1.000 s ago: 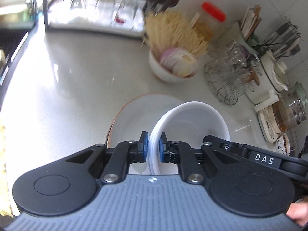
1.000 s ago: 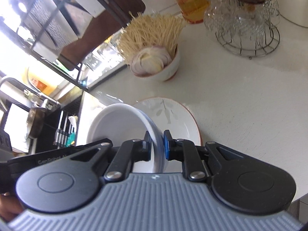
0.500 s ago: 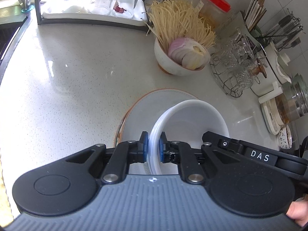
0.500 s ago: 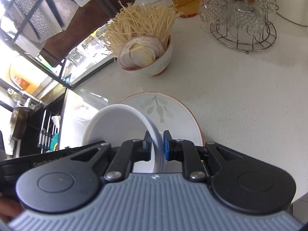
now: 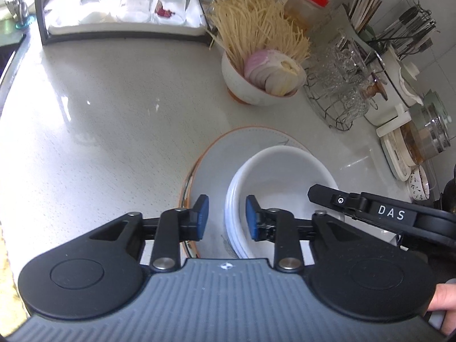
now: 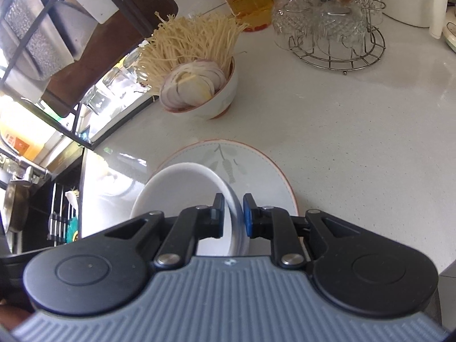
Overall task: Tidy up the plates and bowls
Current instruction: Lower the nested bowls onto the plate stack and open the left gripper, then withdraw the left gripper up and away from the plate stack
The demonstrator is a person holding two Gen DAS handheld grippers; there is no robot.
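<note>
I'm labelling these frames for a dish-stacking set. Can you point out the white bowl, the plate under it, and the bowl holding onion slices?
white bowl (image 5: 287, 171): left wrist view, inner wall.
plate (image 6: 256, 168): right wrist view, bare face right of the leaf pattern.
bowl of onion slices (image 5: 242, 88): left wrist view, outer white wall.

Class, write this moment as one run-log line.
left gripper: opening, fingers off rim | right gripper: shut on white bowls | white bowls: on plate

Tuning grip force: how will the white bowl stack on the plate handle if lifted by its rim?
The white bowl stack looks rigid and glossy, so probably slippery under pads. Several nested bowls: likely heavy for a rim pinch, may shift. Sitting on the plate, it could slide if nudged.
</note>
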